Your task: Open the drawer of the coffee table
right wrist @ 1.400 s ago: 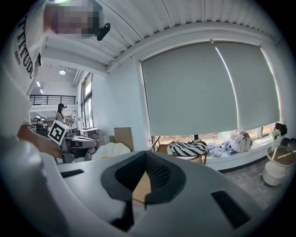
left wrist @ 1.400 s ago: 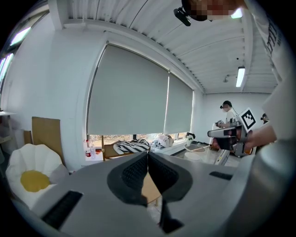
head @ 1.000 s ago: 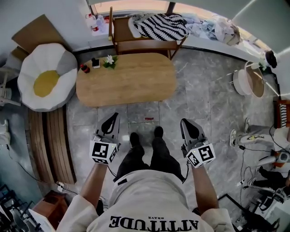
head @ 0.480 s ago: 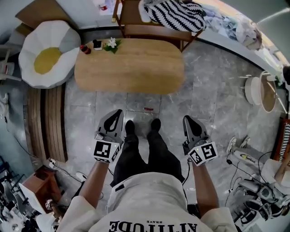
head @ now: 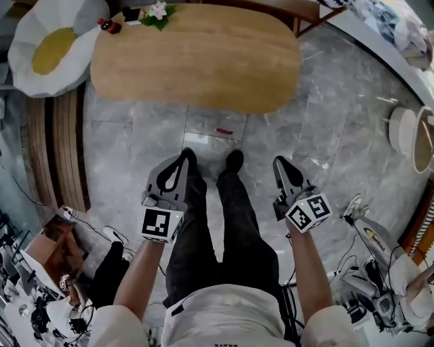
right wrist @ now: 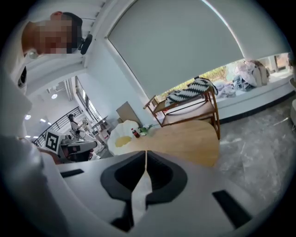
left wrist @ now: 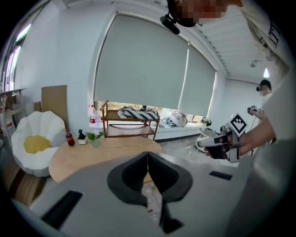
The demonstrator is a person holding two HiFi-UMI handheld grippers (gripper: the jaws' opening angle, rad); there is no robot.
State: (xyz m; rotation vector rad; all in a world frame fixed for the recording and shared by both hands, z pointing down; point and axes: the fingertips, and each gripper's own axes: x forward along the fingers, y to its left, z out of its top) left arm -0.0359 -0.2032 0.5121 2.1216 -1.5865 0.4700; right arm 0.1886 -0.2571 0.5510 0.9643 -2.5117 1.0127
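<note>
The coffee table (head: pixel 196 57) is an oval with a light wooden top, standing on the grey stone floor ahead of me. It also shows in the left gripper view (left wrist: pixel 92 155) and the right gripper view (right wrist: pixel 185 139). No drawer shows in any view. My left gripper (head: pixel 184 157) hangs over the floor beside my left leg, short of the table, its jaws shut on nothing (left wrist: pixel 148 155). My right gripper (head: pixel 279 162) is level with it beside my right leg, also shut and empty (right wrist: pixel 146 155). Both point toward the table.
An egg-shaped white and yellow cushion seat (head: pixel 47 44) stands left of the table. A small bottle and a plant (head: pixel 152 13) sit on the table's far left end. A wooden rack (left wrist: pixel 129 125) stands behind it. Wooden slats (head: pixel 57 149) lie at left, cables and gear (head: pixel 380 257) at right.
Both grippers have sunk lower and come nearer the table, which now looks larger and sits higher in the head view. The jaws stayed shut.
</note>
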